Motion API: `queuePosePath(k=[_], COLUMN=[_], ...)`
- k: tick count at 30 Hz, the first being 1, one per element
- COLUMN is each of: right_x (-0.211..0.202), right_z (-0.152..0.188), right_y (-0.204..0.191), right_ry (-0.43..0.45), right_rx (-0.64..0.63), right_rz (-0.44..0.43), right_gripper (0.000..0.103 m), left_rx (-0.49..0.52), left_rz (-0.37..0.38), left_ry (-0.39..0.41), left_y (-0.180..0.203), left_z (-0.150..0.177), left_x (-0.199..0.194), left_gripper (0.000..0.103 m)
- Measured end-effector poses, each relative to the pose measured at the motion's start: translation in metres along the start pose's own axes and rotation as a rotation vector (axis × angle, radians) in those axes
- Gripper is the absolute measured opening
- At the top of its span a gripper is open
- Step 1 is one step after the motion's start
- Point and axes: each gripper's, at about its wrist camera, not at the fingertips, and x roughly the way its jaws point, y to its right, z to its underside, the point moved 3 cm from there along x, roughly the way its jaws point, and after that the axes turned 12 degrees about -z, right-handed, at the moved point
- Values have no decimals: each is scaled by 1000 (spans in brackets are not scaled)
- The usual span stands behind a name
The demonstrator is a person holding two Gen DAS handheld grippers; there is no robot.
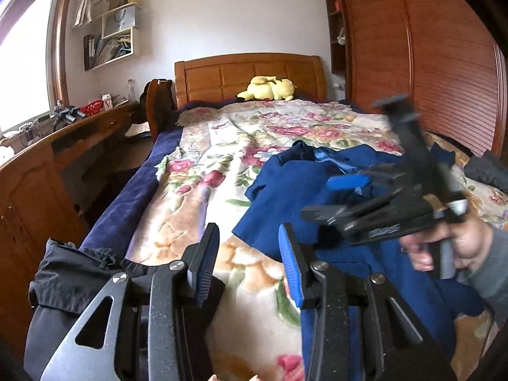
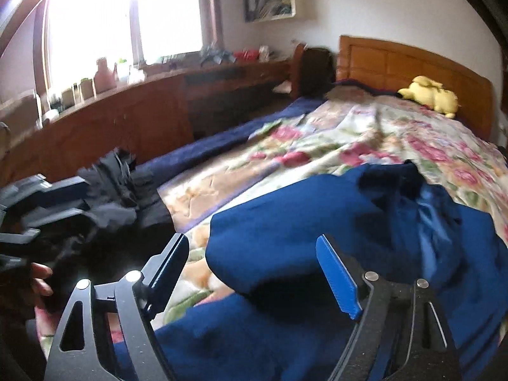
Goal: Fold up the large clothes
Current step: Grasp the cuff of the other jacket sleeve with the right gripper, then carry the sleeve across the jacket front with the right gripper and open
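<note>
A large dark blue garment (image 1: 295,190) (image 2: 301,222) lies crumpled on the floral blanket (image 1: 222,146) of the bed. My left gripper (image 1: 249,254) is open over the blanket just left of the garment's edge, with nothing between its fingers. In the right wrist view it shows blurred at the left edge (image 2: 54,201). My right gripper (image 2: 254,263) is open low over the blue garment, with cloth showing between its fingers but no pad pressing on it. From the left wrist view the right gripper (image 1: 330,197) is a blur above the garment, held by a hand (image 1: 444,247).
A black garment (image 1: 73,273) (image 2: 117,190) lies bunched at the bed's near left corner. A yellow plush toy (image 1: 270,89) rests by the wooden headboard (image 1: 247,70). A wooden desk (image 1: 47,165) runs along the left and a slatted wardrobe (image 1: 444,63) stands right. Dark cloth (image 1: 489,168) lies far right.
</note>
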Motion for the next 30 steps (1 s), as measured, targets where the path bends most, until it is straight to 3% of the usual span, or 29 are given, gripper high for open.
queuePosePath(k=[7,12,17,18,23,26,30], right_x=[66,98,109,108,108,102,86], right_z=[6,20,25,24,20,13,5], right_y=[23,31,37,38,45,46,41], right_ry=[-170,-290,-311,-303,-283,-230,-145], right_rx=[-17,-77,-86,-79,-66,-51,-65], right_rz=[2,55,78,83,115,101,27], right_gripper=[84,84,82,79,38,22,19], left_rx=[-63,-77,-75,-73,-69,-62,-49], left_rz=[20,24,25,26,37,46,54], left_ry=[4,11,18,20,15,12,7], left_y=[-22,-29,-26,-26,-19,-13,-6], left_z=[-2,-3,-2,-1,-2,-2,-2], left_x=[-6,-8,-10,-12,-9,-7,-5], left_gripper=[40,40,41,41,41,41,41])
